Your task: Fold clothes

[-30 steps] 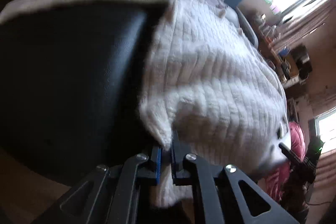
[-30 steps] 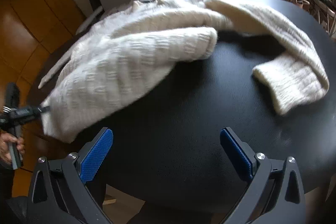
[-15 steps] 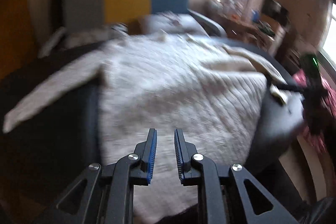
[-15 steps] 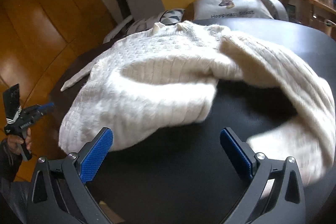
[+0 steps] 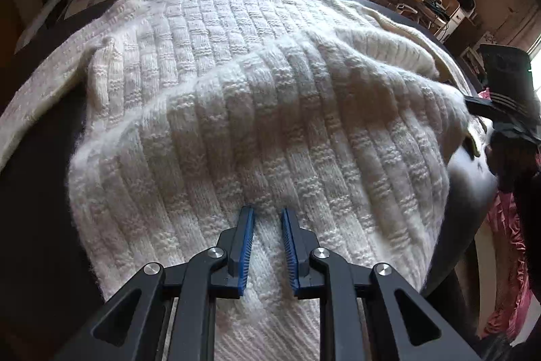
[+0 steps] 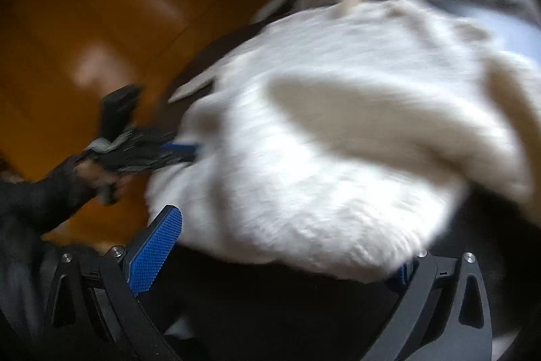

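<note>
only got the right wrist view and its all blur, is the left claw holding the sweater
Observer: No. The left claw hangs over the sweater with its jaws opening. The knit lies beneath the pads, not pinched.
Operator: how does the fold look
Observer: The near layer lies doubled over the far one, its edge running across the middle. There is a small pucker at the left.
Operator: where does my claw sit from there
Observer: In the left wrist view, the right claw is at the sweater's right edge.
</note>
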Available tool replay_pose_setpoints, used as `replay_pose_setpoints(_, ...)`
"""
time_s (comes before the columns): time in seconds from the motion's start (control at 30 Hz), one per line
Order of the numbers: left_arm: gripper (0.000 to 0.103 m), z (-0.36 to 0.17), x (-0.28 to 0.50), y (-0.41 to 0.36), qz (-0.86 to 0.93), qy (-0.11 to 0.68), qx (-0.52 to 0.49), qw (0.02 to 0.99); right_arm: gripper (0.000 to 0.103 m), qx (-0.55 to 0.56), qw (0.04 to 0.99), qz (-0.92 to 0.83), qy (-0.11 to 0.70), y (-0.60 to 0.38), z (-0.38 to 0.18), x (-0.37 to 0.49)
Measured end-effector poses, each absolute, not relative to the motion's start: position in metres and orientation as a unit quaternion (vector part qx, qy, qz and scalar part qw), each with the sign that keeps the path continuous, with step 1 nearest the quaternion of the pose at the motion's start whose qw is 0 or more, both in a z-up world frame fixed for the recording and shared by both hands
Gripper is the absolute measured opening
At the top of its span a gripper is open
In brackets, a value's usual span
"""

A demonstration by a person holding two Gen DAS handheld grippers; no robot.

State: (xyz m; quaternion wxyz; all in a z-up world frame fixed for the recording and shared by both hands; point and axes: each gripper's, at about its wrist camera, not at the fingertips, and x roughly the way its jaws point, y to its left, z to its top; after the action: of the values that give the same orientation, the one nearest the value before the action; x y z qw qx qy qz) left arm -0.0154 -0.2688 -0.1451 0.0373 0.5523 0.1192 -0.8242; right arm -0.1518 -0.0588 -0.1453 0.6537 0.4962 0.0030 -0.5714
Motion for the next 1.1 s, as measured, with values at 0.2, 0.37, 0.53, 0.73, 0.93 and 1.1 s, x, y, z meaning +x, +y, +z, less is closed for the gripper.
replay_pose_setpoints(0.2, 0.018, -0.135, -0.02, -0.26, -0.822, 0.091, 0.561, 0.037, 0.103, 0.469, 0.691, -0.543, -0.092, -0.03, -0.094, -0.152)
replay_pose_setpoints(0.37, 0.018, -0.094, 0.007, -0.223, -0.878, 0.032, 0.477, -0.032, 0.103, 0.507, 0.56, -0.655, -0.024, -0.016, -0.096, -0.149)
replay_pose_setpoints(0.53, 0.022, -0.081, 0.028, -0.167, -0.887, -0.038, 0.439, -0.134, 0.103, 0.508, 0.477, -0.717, -0.017, 0.008, -0.1, -0.123)
replay_pose_setpoints(0.73, 0.029, -0.118, 0.034, -0.093, -0.845, -0.186, 0.459, -0.202, 0.103, 0.508, 0.44, -0.739, -0.051, 0.029, -0.105, -0.094)
replay_pose_setpoints(0.93, 0.031, -0.141, 0.028, -0.095, -0.85, -0.185, 0.469, -0.156, 0.103, 0.513, 0.426, -0.739, -0.093, 0.047, -0.122, -0.07)
replay_pose_setpoints(1.1, 0.01, -0.141, 0.024, -0.112, -0.869, -0.124, 0.457, -0.143, 0.103, 0.516, 0.425, -0.737, -0.103, 0.046, -0.134, -0.06)
